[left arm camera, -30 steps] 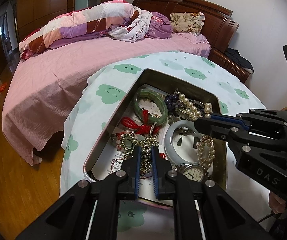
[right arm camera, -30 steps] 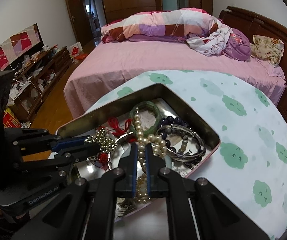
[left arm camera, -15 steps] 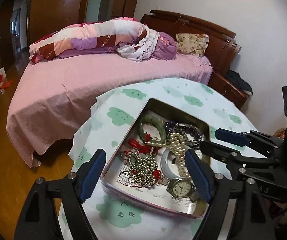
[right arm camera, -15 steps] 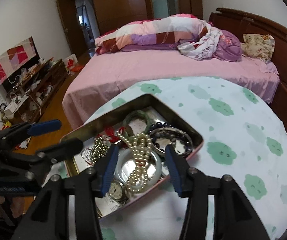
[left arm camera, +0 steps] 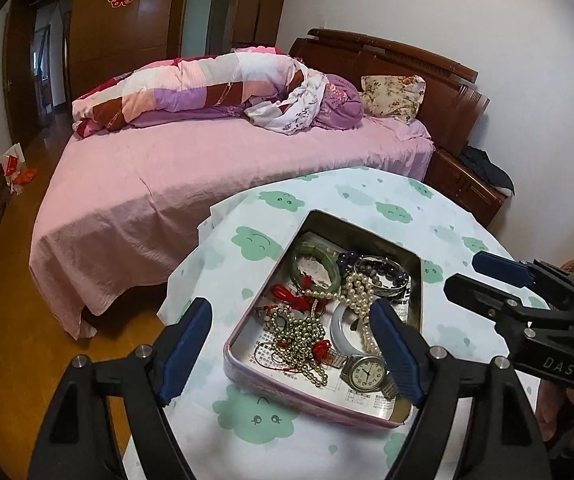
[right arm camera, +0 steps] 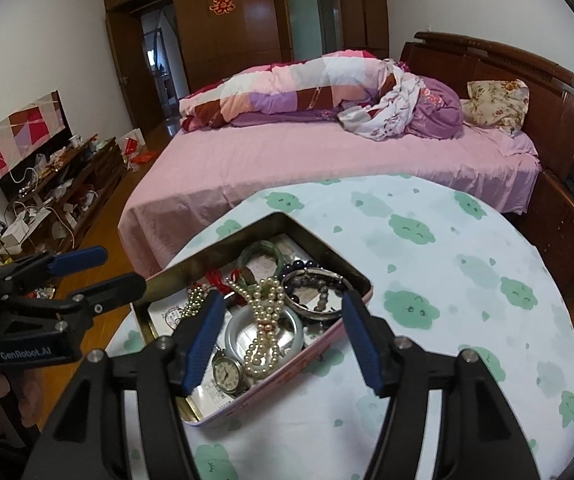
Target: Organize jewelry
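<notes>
My left gripper point(left arm camera: 291, 344) stood wide and empty and my right gripper point(right arm camera: 279, 336), its jaws just opened, held nothing, both above the pink-sided rectangular metal tin point(left arm camera: 307, 394) of tangled jewelry on the round table's green-cloud cloth point(left arm camera: 247, 420). To proceed well, I judged I should choose one loose piece, such as the silver wristwatch point(left arm camera: 365, 372), and close on it alone. Only the right view showed the cluttered low wooden cabinet point(right arm camera: 67, 188); only the left showed the gold bead chain point(left arm camera: 301, 334) plainly.
</notes>
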Available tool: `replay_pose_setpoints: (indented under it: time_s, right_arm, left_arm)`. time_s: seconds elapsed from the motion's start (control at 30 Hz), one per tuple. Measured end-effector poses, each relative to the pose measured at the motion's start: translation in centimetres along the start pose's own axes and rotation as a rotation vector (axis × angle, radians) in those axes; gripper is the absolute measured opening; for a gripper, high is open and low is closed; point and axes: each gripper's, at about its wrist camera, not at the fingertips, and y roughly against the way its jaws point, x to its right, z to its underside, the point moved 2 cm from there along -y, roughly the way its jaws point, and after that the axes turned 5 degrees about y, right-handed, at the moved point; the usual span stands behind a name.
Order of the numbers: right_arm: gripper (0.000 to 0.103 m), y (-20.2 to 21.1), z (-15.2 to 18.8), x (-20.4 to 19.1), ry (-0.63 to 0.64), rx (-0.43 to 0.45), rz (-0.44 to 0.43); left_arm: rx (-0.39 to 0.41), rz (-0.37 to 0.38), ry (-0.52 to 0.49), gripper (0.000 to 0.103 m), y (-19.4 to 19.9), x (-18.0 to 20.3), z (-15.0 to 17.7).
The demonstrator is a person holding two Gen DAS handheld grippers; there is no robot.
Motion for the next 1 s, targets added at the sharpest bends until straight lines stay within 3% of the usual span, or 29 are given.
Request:
replay_pose_setpoints:
  time_s: [1.0]
  right_arm:
    - [0.064, 0.43, 0.4, 0.29, 0.003, 0.001, -0.002]
  left_arm:
    - [0.0, -0.004, 0.004, 0.081, 0.28, -0.22, -0.07]
